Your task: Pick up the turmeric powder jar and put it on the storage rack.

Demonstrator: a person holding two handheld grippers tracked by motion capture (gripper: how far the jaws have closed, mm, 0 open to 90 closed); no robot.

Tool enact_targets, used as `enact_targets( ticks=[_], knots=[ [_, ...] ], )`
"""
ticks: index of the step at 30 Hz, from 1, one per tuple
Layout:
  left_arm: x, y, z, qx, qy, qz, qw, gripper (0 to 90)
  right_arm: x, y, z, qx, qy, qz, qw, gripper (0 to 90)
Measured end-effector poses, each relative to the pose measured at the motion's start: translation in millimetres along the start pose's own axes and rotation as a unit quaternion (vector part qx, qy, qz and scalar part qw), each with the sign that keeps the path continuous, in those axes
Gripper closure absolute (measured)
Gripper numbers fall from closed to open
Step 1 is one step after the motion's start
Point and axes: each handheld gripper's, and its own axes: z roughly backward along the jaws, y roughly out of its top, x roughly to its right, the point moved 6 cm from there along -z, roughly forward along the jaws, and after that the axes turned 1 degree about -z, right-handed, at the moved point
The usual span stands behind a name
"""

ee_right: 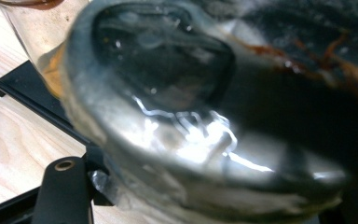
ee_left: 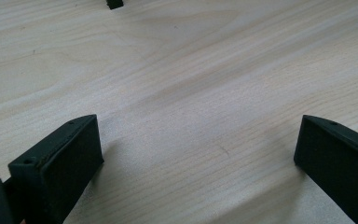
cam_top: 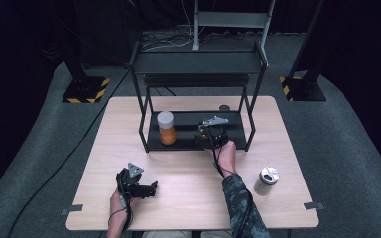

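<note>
Right gripper (cam_top: 209, 140) clamps jar (ee_right: 205, 121) (blurred)

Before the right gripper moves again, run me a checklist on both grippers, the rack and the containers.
1. Right gripper at the rack's lower shelf: ok.
2. Right jaws closed on the dark can: ok; the can sits right against them, with one finger beside its rim.
3. Can standing flat on the shelf: cannot tell, it is blurred and too close.
4. Orange jar upright on the shelf, apart from the right gripper: ok.
5. Left gripper open, holding nothing, over the bare table: ok.
6. Silver-topped can upright near the table's right edge: ok.
</note>
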Motion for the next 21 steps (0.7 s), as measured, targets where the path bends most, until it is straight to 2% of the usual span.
enact_targets(
  ticks=[21],
  knots=[
    [0.0,0.0,0.0,0.000,0.000,0.000,1.0000,0.6,-8.7,7.9,-10.4,0.005,0.005,0.015,0.9999,30.2]
  ],
)
